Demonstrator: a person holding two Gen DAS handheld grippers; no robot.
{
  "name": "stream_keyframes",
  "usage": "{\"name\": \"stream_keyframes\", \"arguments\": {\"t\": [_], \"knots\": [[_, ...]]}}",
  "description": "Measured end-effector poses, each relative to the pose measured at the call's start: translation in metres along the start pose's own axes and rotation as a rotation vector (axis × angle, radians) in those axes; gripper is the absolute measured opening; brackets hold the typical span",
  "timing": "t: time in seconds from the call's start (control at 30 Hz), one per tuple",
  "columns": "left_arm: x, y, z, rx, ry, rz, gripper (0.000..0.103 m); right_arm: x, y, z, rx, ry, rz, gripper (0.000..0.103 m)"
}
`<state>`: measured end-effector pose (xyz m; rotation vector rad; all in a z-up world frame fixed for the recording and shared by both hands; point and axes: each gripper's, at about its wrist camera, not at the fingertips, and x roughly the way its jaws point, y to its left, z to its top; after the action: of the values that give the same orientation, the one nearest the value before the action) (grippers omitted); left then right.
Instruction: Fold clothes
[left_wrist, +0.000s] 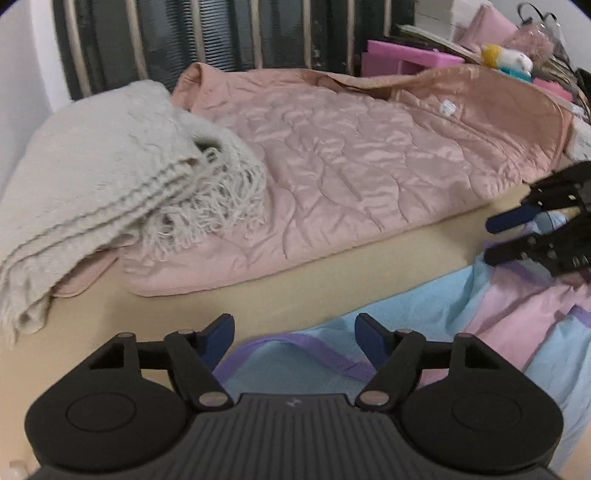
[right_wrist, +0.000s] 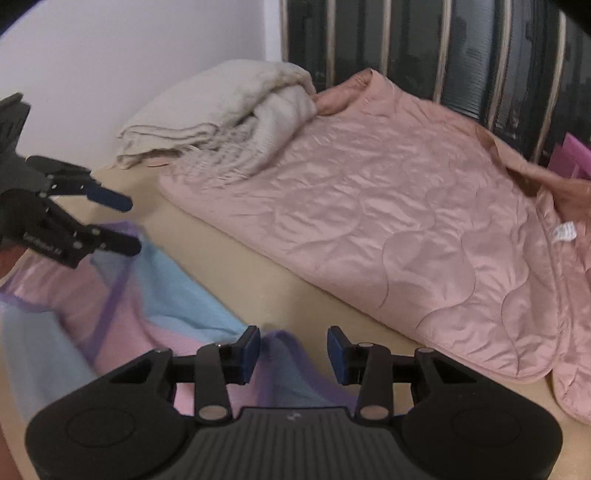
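Closest in, the left gripper (left_wrist: 294, 338) hangs with its blue-padded jaws spread wide and nothing between them, poised just above the near edge of the pastel garment (left_wrist: 388, 325). That garment, the one to be folded, lies rumpled on the beige surface (left_wrist: 295, 284), a patchwork of light blue and pink panels trimmed with purple bands (left_wrist: 306, 345). One purple band runs right under the gap in the left jaws.

Over to the right gripper (right_wrist: 291, 349), and it too is wide apart and empty, hovering over the garment's edge where blue and purple fabric bunches up between the fingers' line of sight. From the left wrist view the same tool shows at the right edge, jaws parted above the pink panels (left_wrist: 517, 302). From the right wrist view the left tool sits at the far left, also parted above the cloth.

Beyond a bare strip of the beige surface lies a pink quilted blanket (right_wrist: 388, 221), spread flat, a small white tag (right_wrist: 563, 232) near its edge. A cream fringed throw (left_wrist: 110, 177) is heaped on the blanket's left end. Behind that stands a dark panel with pale vertical stripes (right_wrist: 443, 48), and in the left wrist view pink boxes (left_wrist: 402, 55) and clutter are stacked at the back right.
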<state>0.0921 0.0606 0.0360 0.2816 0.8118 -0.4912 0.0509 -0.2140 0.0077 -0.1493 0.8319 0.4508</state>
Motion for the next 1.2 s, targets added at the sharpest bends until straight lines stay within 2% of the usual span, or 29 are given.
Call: {"name": "stream_keyframes", "arguments": {"t": [0.03, 0.07, 0.13, 0.27, 0.33, 0.47, 0.6, 0.67, 0.73, 0.8, 0.87, 0.93, 0.97, 1.03, 1.13, 1.2], "knots": [[0.003, 0.0, -0.001, 0.002, 0.007, -0.02, 0.045, 0.001, -0.002, -0.002, 0.007, 0.004, 0.012, 0.021], [0.005, 0.001, -0.002, 0.009, 0.016, -0.041, 0.026, 0.001, -0.004, -0.005, 0.013, 0.0, 0.024, 0.018], [0.006, -0.001, -0.003, 0.018, -0.005, -0.068, 0.009, -0.001, -0.006, -0.007, 0.021, -0.01, 0.03, 0.01], [0.007, -0.007, -0.003, 0.027, -0.026, -0.062, 0.004, -0.004, -0.004, -0.01, 0.028, -0.041, 0.016, 0.006], [0.0, -0.011, -0.003, 0.038, -0.062, -0.041, 0.004, -0.012, -0.001, -0.011, 0.028, -0.072, 0.0, 0.004], [-0.039, -0.029, -0.012, 0.094, -0.146, -0.02, 0.004, -0.051, 0.011, -0.018, 0.004, -0.164, -0.002, 0.002], [-0.079, -0.067, -0.055, 0.223, -0.217, 0.093, 0.004, -0.097, 0.034, -0.049, -0.068, -0.238, 0.0, 0.001], [-0.088, -0.083, -0.081, 0.261, -0.212, 0.096, 0.007, -0.106, 0.049, -0.073, -0.139, -0.216, 0.005, 0.001], [-0.088, -0.096, -0.106, 0.308, -0.172, 0.115, 0.01, -0.104, 0.063, -0.097, -0.204, -0.132, 0.032, 0.002], [-0.088, -0.1, -0.121, 0.32, -0.131, 0.127, 0.018, -0.104, 0.072, -0.112, -0.262, -0.084, 0.056, 0.004], [-0.093, -0.078, -0.115, 0.202, -0.102, 0.116, 0.046, -0.11, 0.073, -0.11, -0.278, -0.115, 0.056, 0.015], [-0.098, -0.056, -0.109, 0.079, -0.074, 0.107, 0.054, -0.117, 0.066, -0.095, -0.248, -0.176, 0.023, 0.036], [-0.101, -0.044, -0.105, 0.018, -0.06, 0.102, 0.058, -0.115, 0.062, -0.086, -0.234, -0.19, 0.018, 0.037], [-0.106, -0.021, -0.099, -0.105, -0.032, 0.092, 0.06, -0.108, 0.052, -0.065, -0.21, -0.201, 0.023, 0.037], [-0.096, 0.009, -0.095, -0.362, 0.053, 0.042, 0.059, -0.073, 0.032, -0.03, -0.086, -0.129, 0.056, 0.037], [-0.09, 0.014, -0.096, -0.427, 0.061, 0.048, 0.056, -0.047, 0.022, -0.01, 0.002, -0.07, 0.057, 0.036]]}}
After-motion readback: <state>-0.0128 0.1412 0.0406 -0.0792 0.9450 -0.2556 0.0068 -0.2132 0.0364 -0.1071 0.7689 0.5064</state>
